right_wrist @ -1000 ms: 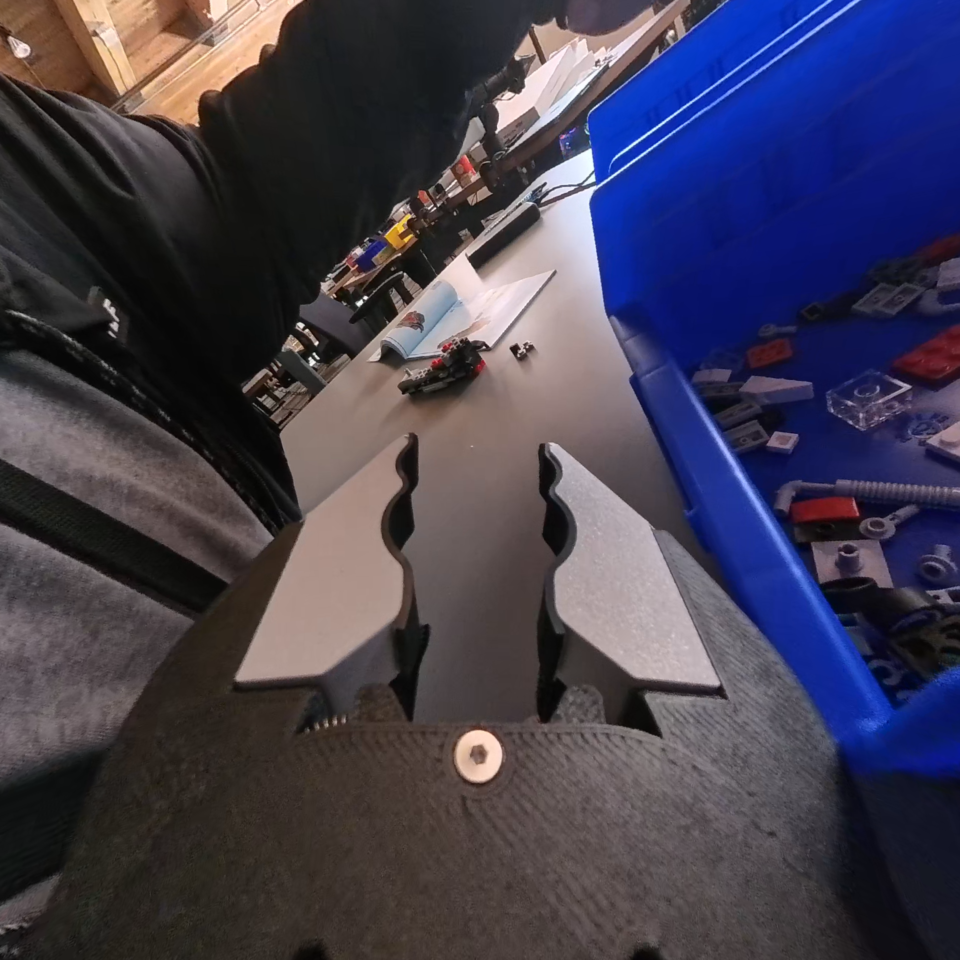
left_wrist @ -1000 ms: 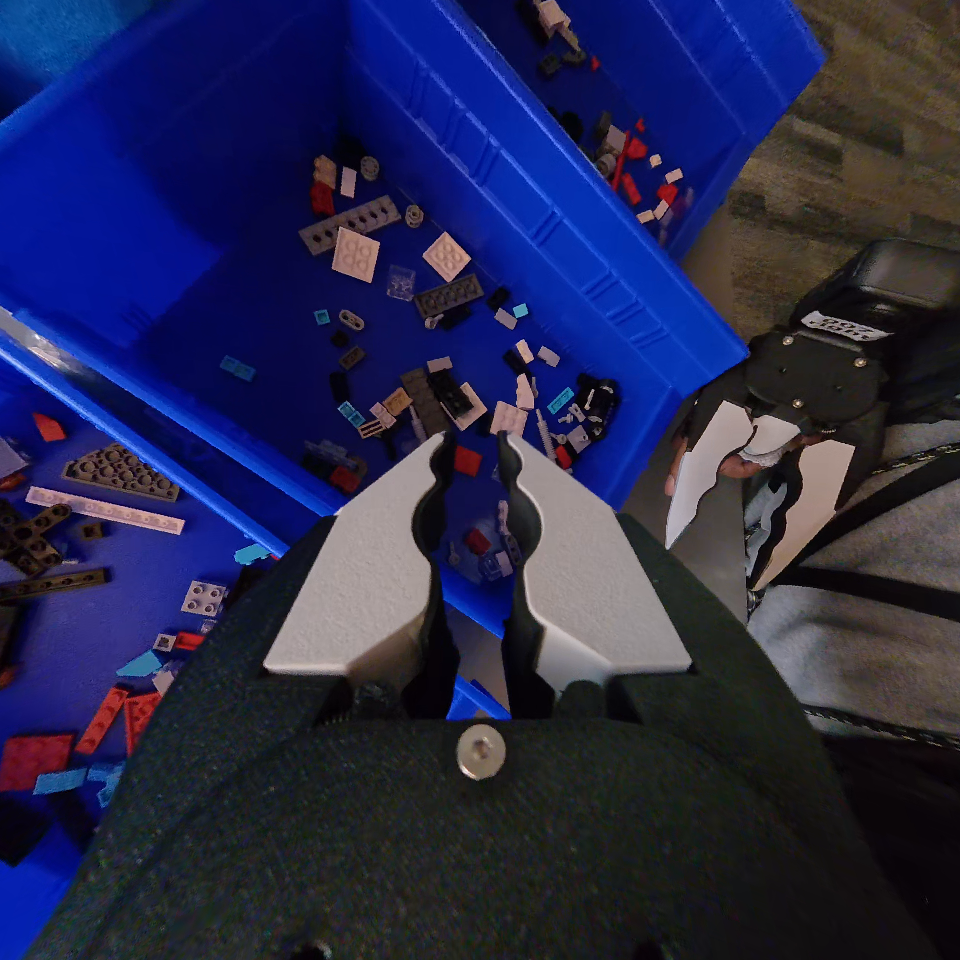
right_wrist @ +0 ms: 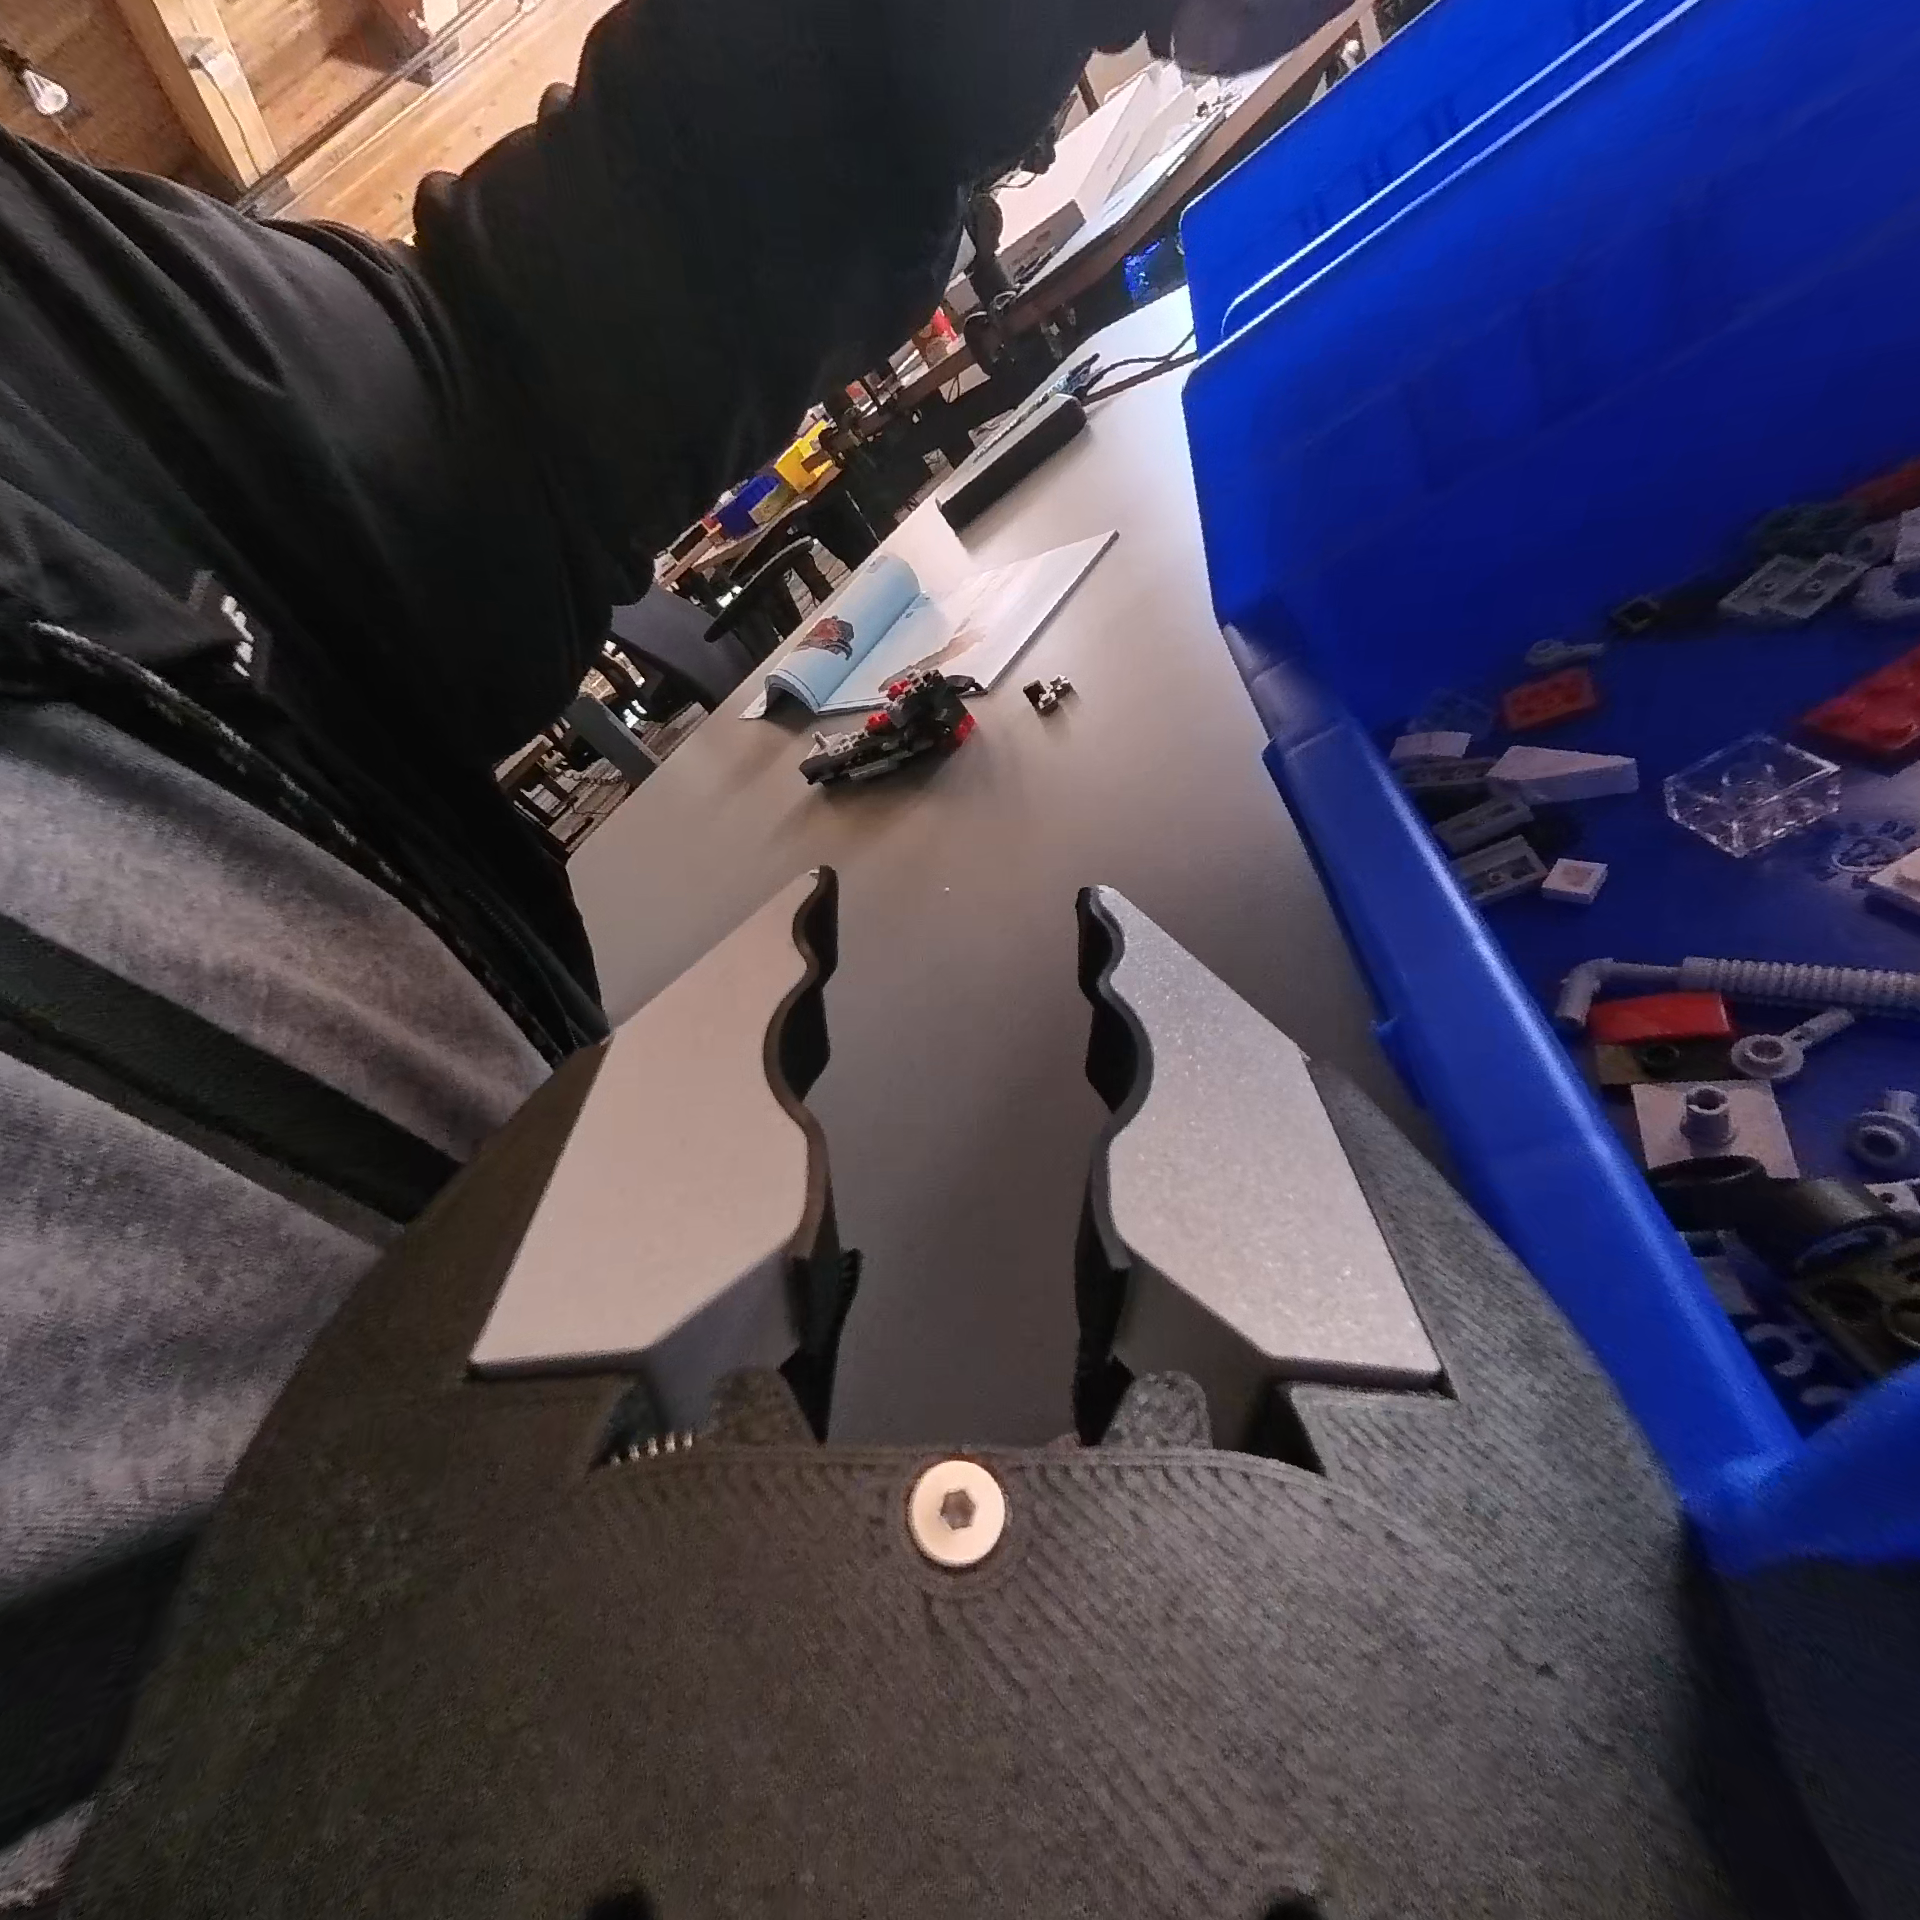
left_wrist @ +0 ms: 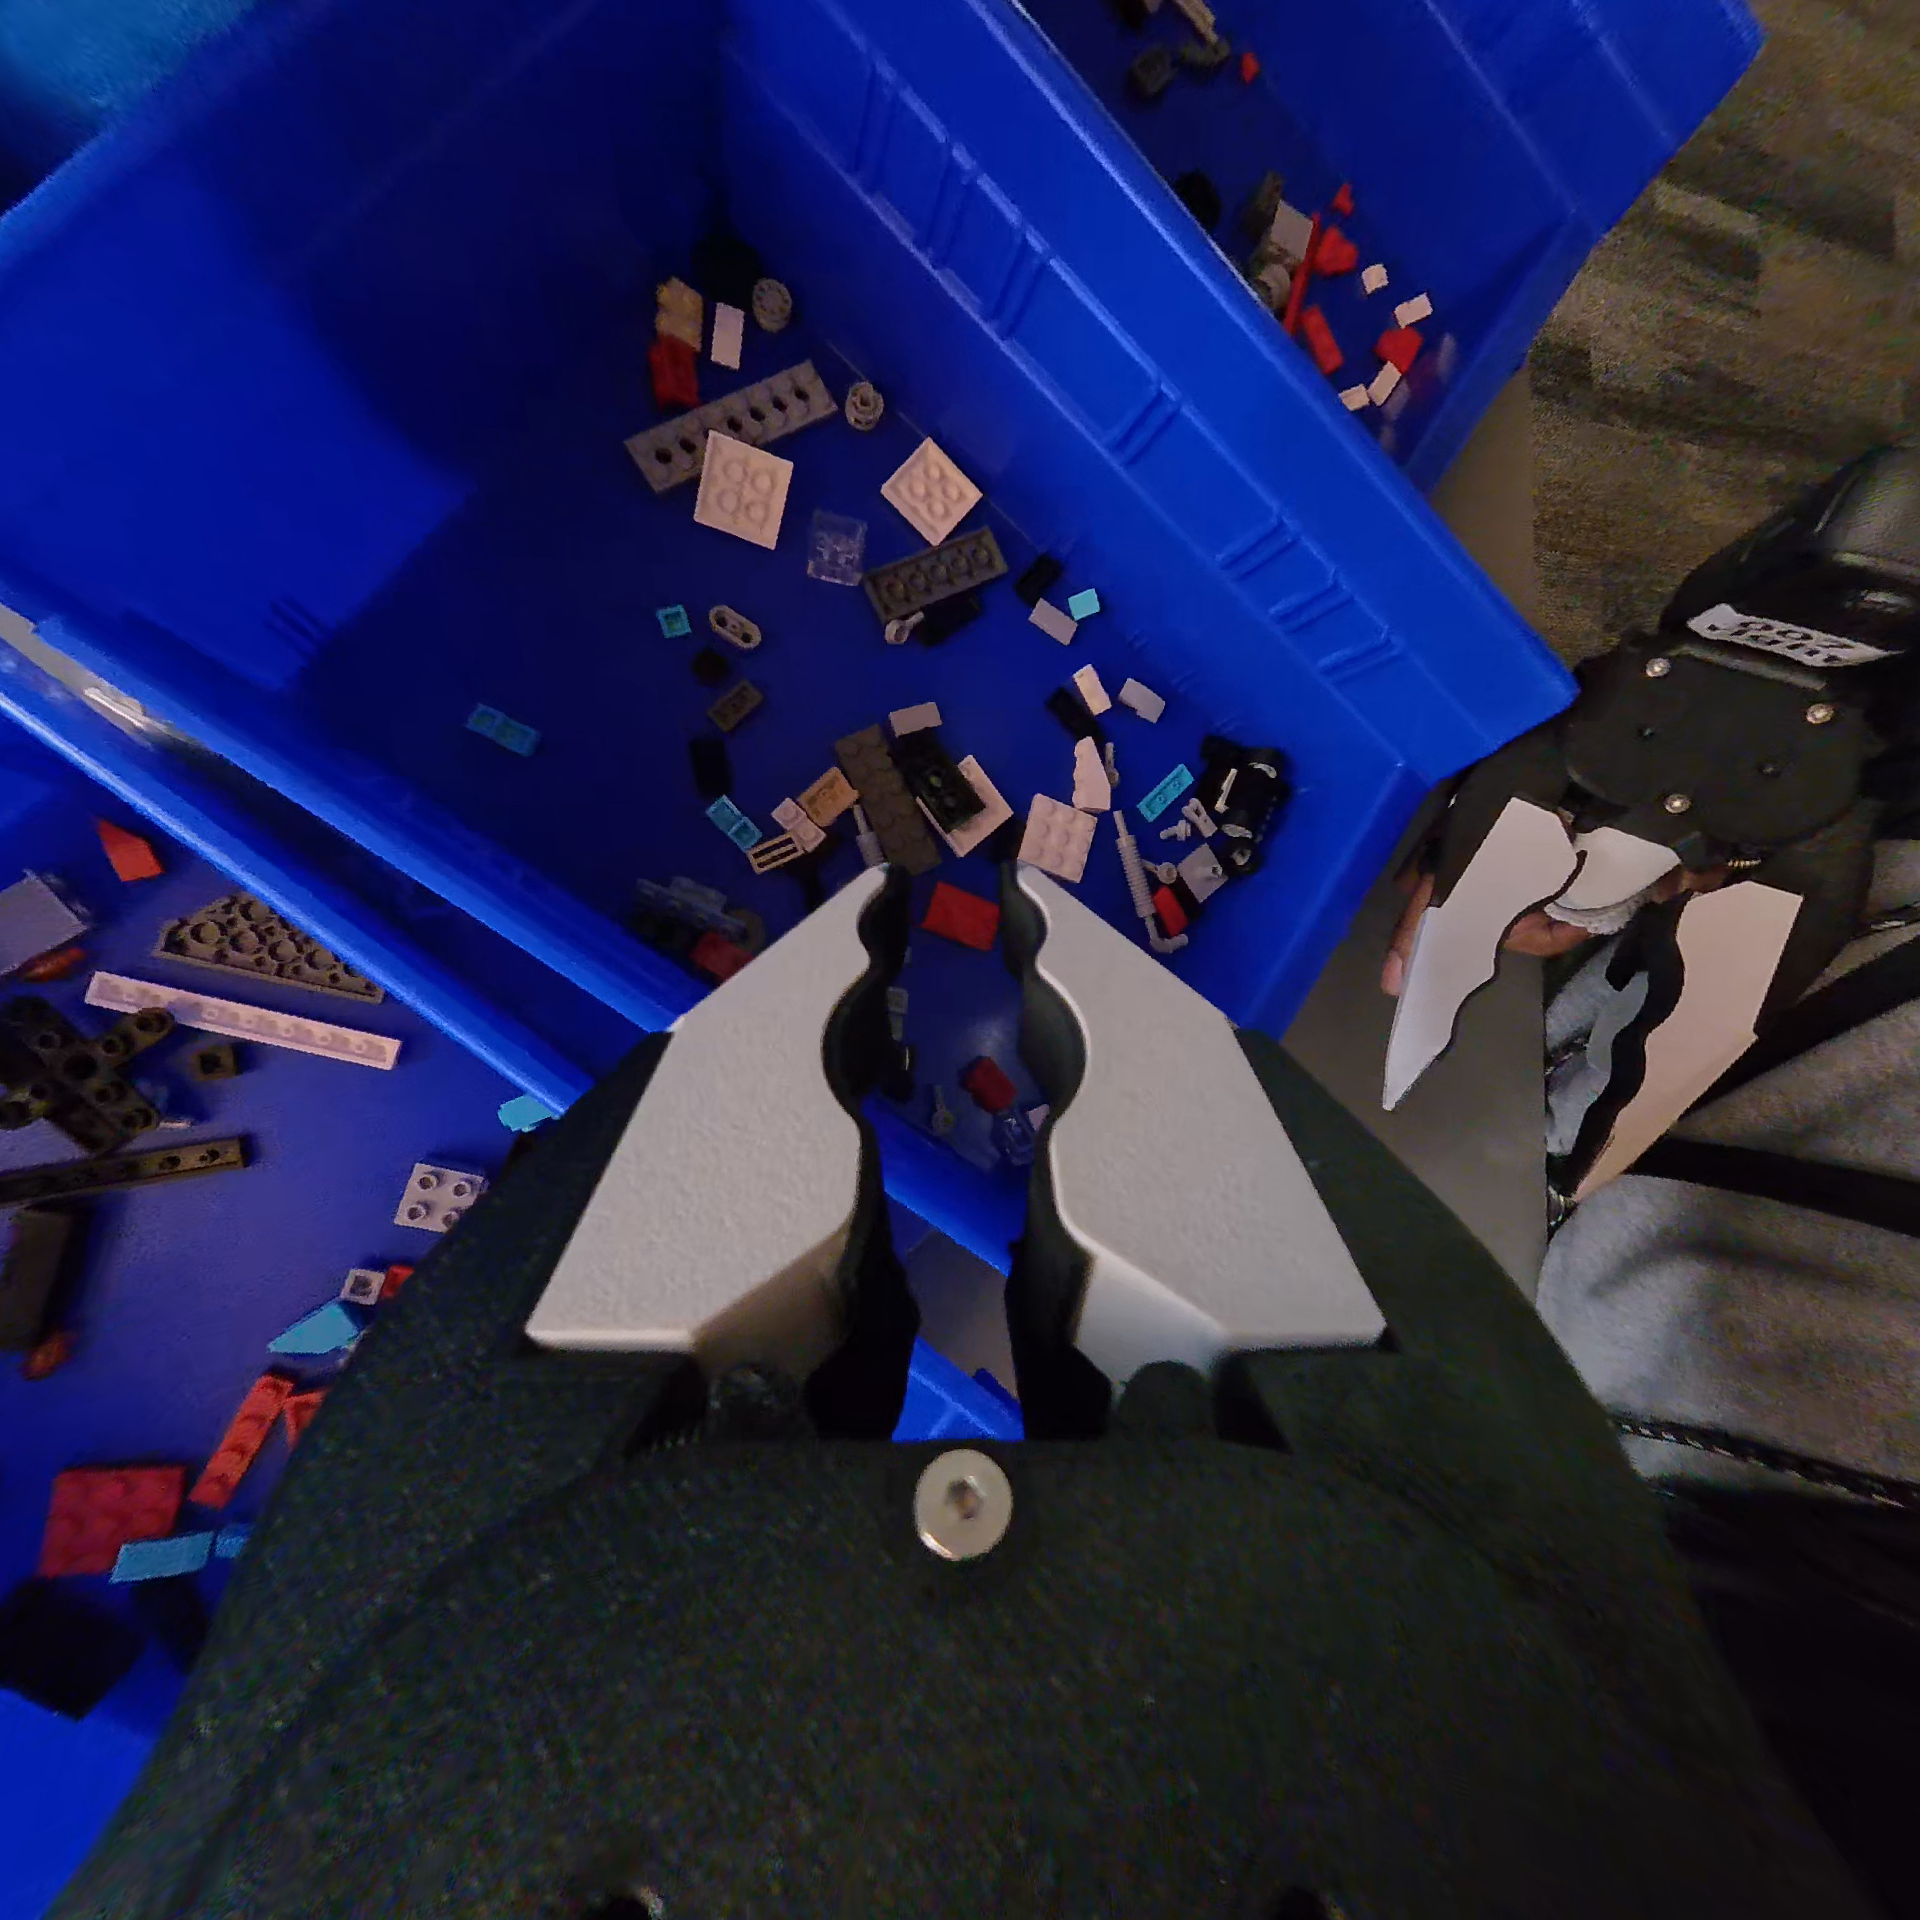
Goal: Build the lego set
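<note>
Since a second ago our left gripper (left_wrist: 951, 883) has opened a little wider over the middle bin (left_wrist: 1143, 343), jaws parted and empty, a red plate (left_wrist: 961, 914) on the bin floor showing between its tips, near the bin's near wall. Our right gripper (right_wrist: 956, 894) hasn't moved: released, empty, low over the desk (right_wrist: 1039, 831) beside a bin's (right_wrist: 1455, 935) outer wall. We see the part-built model (right_wrist: 888, 732) farther up the desk, touching the open booklet's (right_wrist: 935, 623) near edge, with a small black piece (right_wrist: 1047, 694) just beside it.
</note>
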